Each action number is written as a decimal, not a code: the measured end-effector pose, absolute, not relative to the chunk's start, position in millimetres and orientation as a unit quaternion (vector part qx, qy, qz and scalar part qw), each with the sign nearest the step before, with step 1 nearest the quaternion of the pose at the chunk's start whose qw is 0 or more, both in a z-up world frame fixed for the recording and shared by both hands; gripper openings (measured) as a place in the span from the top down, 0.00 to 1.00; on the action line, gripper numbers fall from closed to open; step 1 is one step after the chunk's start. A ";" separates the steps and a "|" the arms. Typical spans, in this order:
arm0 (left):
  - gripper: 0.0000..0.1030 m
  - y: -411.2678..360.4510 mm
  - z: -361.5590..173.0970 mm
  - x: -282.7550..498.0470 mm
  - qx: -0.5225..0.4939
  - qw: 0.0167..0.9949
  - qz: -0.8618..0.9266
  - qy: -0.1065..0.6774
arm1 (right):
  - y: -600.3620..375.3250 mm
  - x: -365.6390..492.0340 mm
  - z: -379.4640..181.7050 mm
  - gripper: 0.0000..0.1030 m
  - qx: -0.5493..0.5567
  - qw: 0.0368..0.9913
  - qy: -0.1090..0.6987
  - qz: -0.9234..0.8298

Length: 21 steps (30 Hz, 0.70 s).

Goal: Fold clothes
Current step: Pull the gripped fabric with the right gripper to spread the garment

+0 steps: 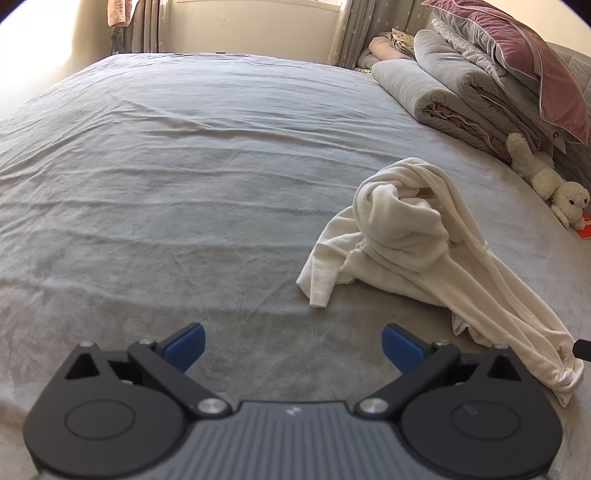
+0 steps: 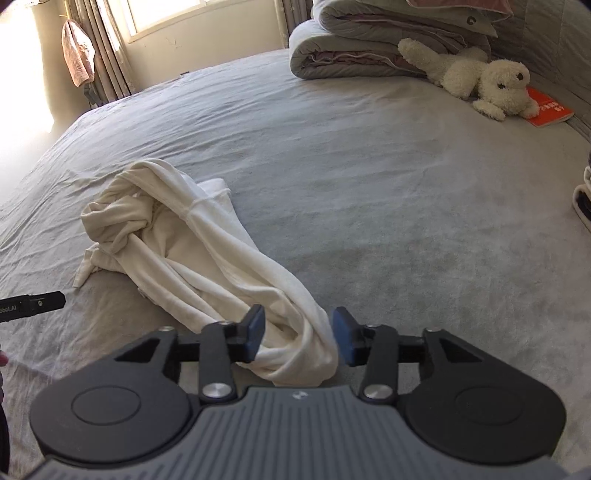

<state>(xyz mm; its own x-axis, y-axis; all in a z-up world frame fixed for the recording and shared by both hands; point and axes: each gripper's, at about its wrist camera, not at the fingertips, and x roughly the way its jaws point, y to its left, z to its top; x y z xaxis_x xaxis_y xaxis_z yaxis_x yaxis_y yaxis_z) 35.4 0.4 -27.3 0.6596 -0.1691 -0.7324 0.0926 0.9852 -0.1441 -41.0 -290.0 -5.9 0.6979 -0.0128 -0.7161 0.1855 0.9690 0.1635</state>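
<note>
A crumpled white garment (image 1: 402, 236) lies on the grey bed sheet (image 1: 184, 184), right of centre in the left wrist view. My left gripper (image 1: 293, 345) hovers open over bare sheet, just left of the garment's near edge, with nothing between its blue pads. In the right wrist view the garment (image 2: 192, 251) stretches from a bunched heap down to my right gripper (image 2: 299, 334), whose blue pads press on the twisted near end from both sides. A black tip of the right gripper (image 1: 581, 347) shows beside that pinched end.
Folded grey and mauve duvets (image 1: 461, 85) and a pillow are stacked at the bed's far right. A white plush dog (image 2: 480, 77) and an orange book (image 2: 550, 109) lie beside them. Curtains and a window wall (image 1: 240, 26) stand beyond the bed. Part of the left gripper (image 2: 33, 304) enters at the left edge.
</note>
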 end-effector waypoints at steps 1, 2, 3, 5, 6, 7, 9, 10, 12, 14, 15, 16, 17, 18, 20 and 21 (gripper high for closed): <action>0.01 0.2 -27.5 35.4 -0.047 0.910 -0.071 0.406 | -287.0 -39.2 -2.8 0.49 0.110 0.918 0.378 -0.052; 0.01 0.2 -27.7 35.6 -0.046 0.910 -0.070 0.406 | -283.8 -36.6 -0.4 0.49 0.108 0.921 0.372 -0.048; 0.01 0.2 -28.1 35.9 -0.046 0.909 -0.070 0.407 | -280.2 -33.7 1.4 0.49 0.107 0.923 0.367 -0.043; 0.01 0.1 -28.8 36.5 -0.044 0.909 -0.069 0.409 | -270.8 -26.5 2.7 0.49 0.110 0.925 0.361 -0.027; 0.01 0.1 -29.3 36.7 -0.043 0.908 -0.069 0.411 | -266.0 -22.2 1.7 0.49 0.110 0.926 0.361 -0.020; 0.01 0.2 -30.0 36.7 -0.042 0.908 -0.069 0.411 | -261.5 -18.2 -0.5 0.49 0.106 0.926 0.362 -0.017; 0.01 0.8 -32.6 36.4 -0.038 0.909 -0.070 0.408 | -252.5 -10.2 -5.0 0.49 0.097 0.926 0.365 -0.012; 0.01 0.7 -35.1 36.5 -0.036 0.912 -0.067 0.403 | -248.0 -6.3 -7.2 0.49 0.093 0.926 0.366 -0.009; 0.01 0.6 -39.9 36.6 -0.031 0.917 -0.063 0.394 | -239.0 1.7 -11.7 0.49 0.084 0.926 0.368 -0.003; 0.01 -0.7 -48.1 34.1 -0.026 0.922 -0.055 0.381 | -229.9 9.6 -16.2 0.49 0.076 0.926 0.371 0.002; 0.01 -1.5 -52.8 32.3 -0.023 0.925 -0.050 0.375 | -225.4 13.6 -18.4 0.49 0.071 0.926 0.372 0.005; 0.01 -3.5 -56.7 29.3 -0.016 0.930 -0.046 0.366 | -220.9 17.5 -20.6 0.49 0.067 0.925 0.373 0.008; 0.01 -6.9 -59.5 24.8 -0.003 0.935 -0.043 0.353 | -216.4 21.5 -22.9 0.49 0.063 0.925 0.374 0.011; 0.01 -10.4 -62.3 20.2 0.009 0.940 -0.040 0.340 | -211.9 25.5 -25.1 0.49 0.058 0.925 0.375 0.014; 0.01 -16.1 -66.9 12.8 0.029 0.947 -0.034 0.319 | -208.3 32.6 -31.1 0.49 0.057 0.923 0.380 0.013; 0.01 -16.9 -67.3 12.3 0.031 0.947 -0.033 0.318 | -207.8 34.9 -33.7 0.49 0.058 0.922 0.383 0.012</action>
<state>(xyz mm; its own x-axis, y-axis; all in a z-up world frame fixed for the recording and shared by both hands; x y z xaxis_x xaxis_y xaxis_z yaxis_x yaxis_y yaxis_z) 12.3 -16.9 -67.3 0.7951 -0.0429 -0.6049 0.0823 0.9959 0.0375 34.9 -207.8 -33.7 0.7059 0.0672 -0.7051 0.0218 0.9930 0.1165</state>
